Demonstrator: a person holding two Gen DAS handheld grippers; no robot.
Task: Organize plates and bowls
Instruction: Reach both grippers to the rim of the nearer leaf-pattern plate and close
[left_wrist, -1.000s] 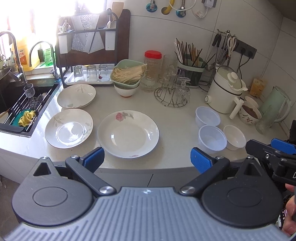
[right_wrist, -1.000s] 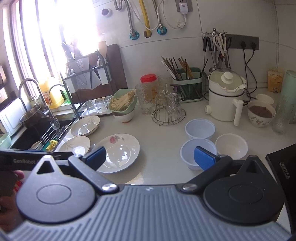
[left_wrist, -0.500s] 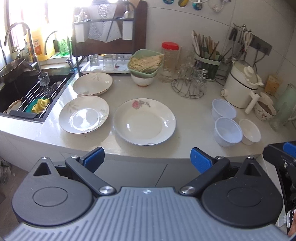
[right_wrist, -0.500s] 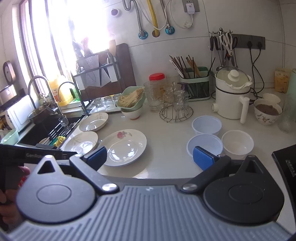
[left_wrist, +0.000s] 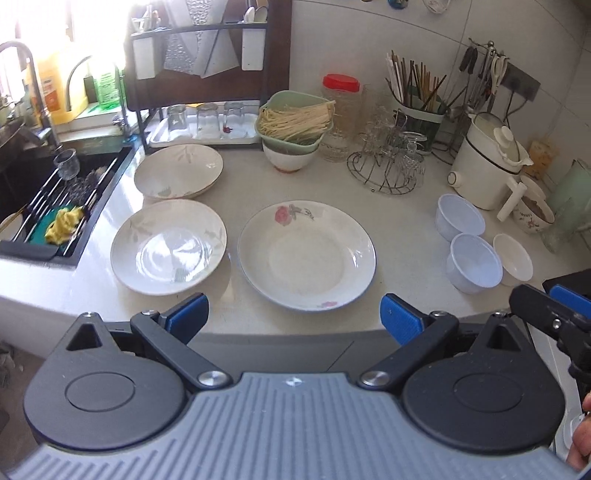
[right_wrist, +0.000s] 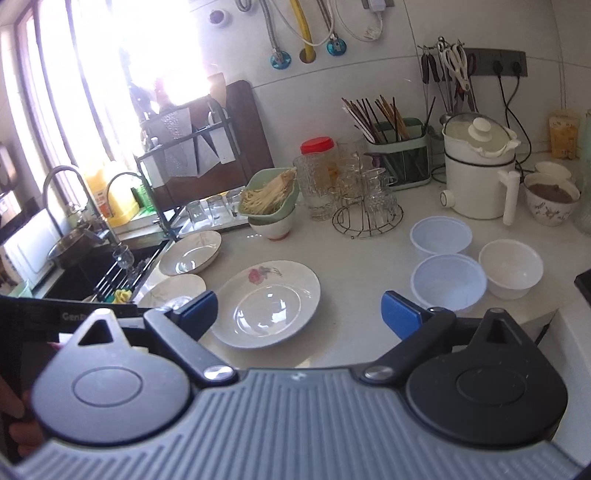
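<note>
A white plate with a pink rose lies at the counter's front, straight ahead of my left gripper, which is open and holds nothing. Two leaf-patterned plates lie to its left, near the sink. Two pale blue bowls and a small white bowl stand on the right. My right gripper hovers before the counter edge, between the rose plate and the nearer blue bowl. Its jaws are closing, wide apart, with nothing between them.
A dark sink with a rack is on the left. At the back stand a green bowl of noodles, a wire rack of glasses, a white electric pot and a tray of glasses. A dark hob corner is at right.
Both grippers have come lower and closer to the counter, so the plates and bowls look larger. The right jaws stand slightly narrower than before.
</note>
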